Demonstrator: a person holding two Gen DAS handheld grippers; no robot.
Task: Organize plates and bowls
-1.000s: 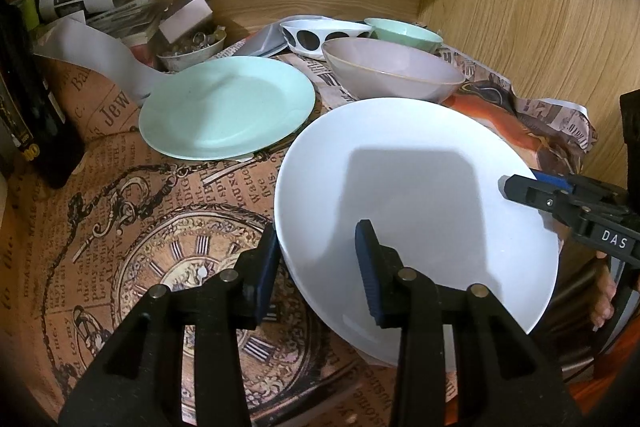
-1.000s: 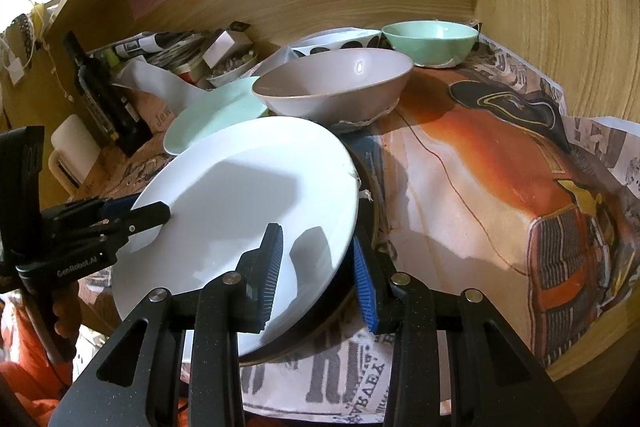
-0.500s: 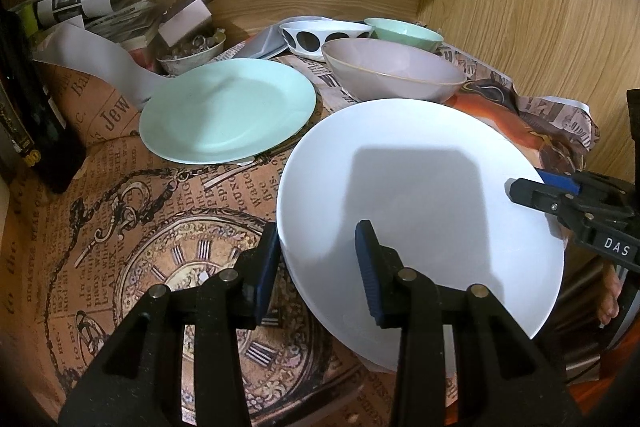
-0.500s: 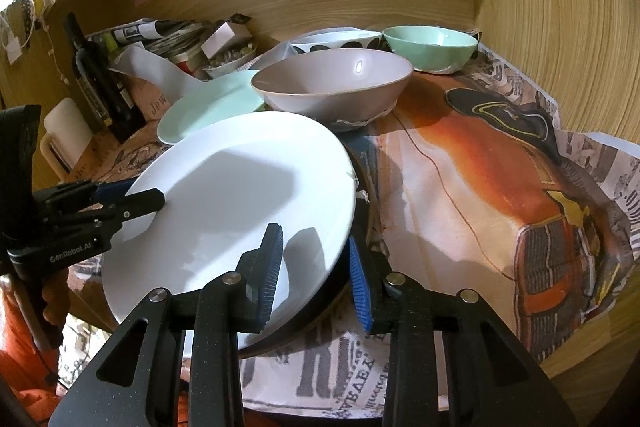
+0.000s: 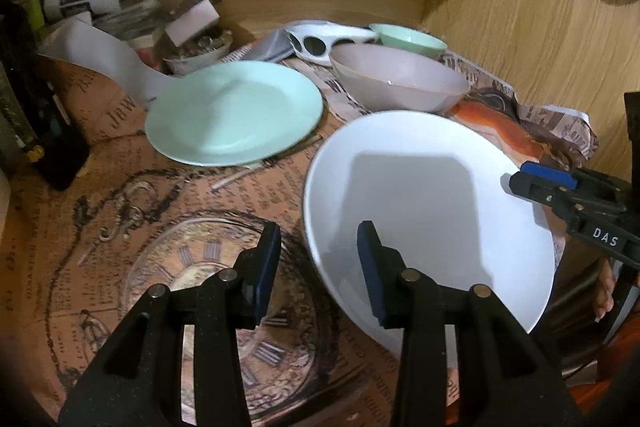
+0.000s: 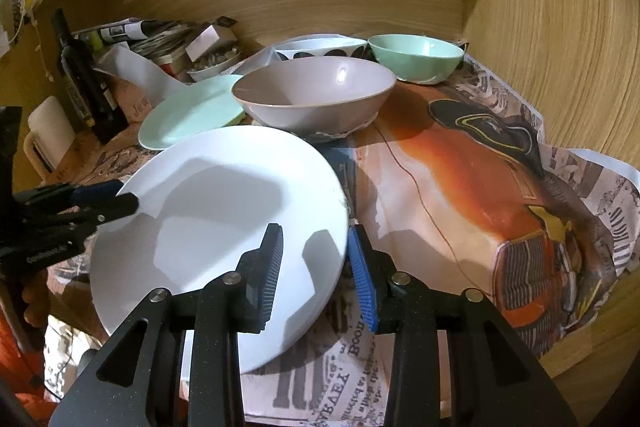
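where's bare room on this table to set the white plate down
Free: the clock-print paper in front of the green plate, left of the white plate; the orange print between the grey bowl and the wooden side wall. Crowded: the back, with mint bowl, spotted bowl and piled papers.

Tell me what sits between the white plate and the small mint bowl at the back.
The wide grey bowl stands between the white plate and the mint bowl, with the printed paper cover under them. The right wrist view shows it best.
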